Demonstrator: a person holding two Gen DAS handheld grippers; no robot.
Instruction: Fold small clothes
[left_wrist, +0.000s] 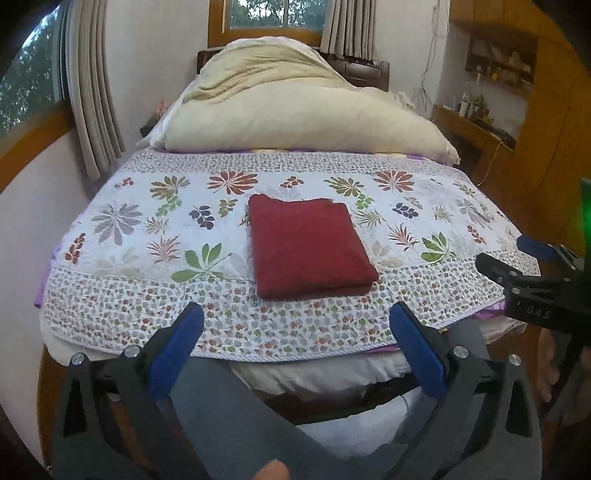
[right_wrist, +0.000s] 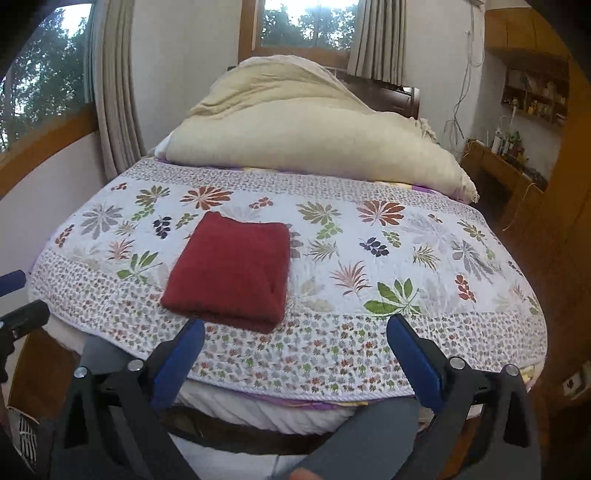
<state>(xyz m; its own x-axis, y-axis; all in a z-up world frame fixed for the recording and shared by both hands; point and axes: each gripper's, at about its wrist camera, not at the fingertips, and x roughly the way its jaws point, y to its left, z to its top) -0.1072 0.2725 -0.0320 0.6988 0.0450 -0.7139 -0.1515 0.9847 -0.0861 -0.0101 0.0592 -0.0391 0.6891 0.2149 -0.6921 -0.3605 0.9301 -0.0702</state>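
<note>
Our left gripper (left_wrist: 295, 325) and right gripper (right_wrist: 295, 332) are both wide apart, holding nothing, near the folded red cloth (left_wrist: 308, 247) on the quilt (left_wrist: 129, 258).

soft daylight — windows (right_wrist: 306, 22) | faint shadows | fisheye-bent edges — dark corners

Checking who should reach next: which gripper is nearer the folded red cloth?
Left, though only slightly. The left gripper faces the red cloth almost head-on, just short of its near edge. The right gripper hangs off the cloth's right corner. Both are open and apart from it.
</note>
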